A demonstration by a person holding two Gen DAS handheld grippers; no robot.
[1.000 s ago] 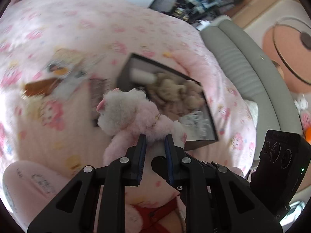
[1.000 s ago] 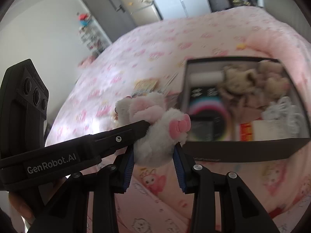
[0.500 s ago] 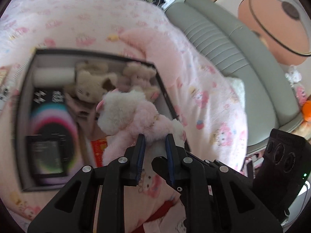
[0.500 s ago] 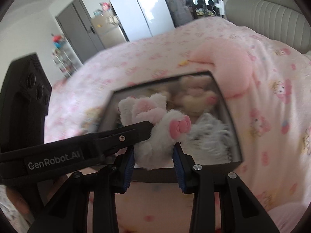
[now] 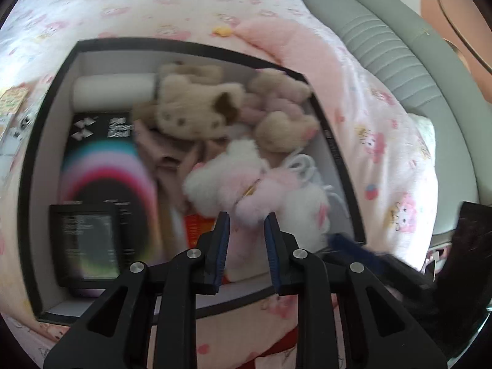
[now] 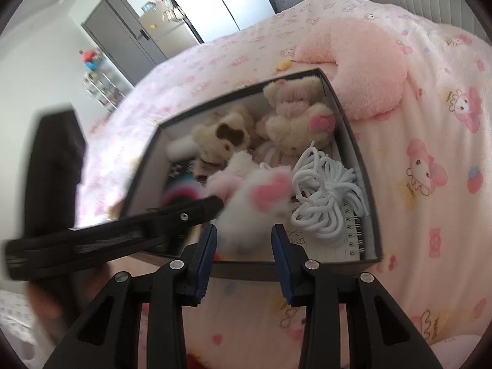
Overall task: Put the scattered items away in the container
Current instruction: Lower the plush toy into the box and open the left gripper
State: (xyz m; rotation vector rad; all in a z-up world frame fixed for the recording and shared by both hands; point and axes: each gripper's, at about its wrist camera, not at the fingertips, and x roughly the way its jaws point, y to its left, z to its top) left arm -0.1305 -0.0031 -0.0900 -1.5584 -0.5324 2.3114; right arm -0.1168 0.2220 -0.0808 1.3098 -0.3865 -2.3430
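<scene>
since a second ago both grippers have carried the fluffy pink and white plush toy point(image 5: 246, 184) from above the bedspread to over the black cardboard box point(image 5: 27, 166). the left gripper point(image 5: 246, 230) stands narrow with its blue pads no longer pressing the fur, the toy only just ahead of the tips. the right gripper point(image 6: 243, 240) stands wider; the blurred toy sits at its tips and i cannot tell if the pads press it. inside lie beige plush bears point(image 6: 292, 129), a coiled white cord point(image 6: 326, 193) and a spiral notebook point(image 6: 347, 243).
</scene>
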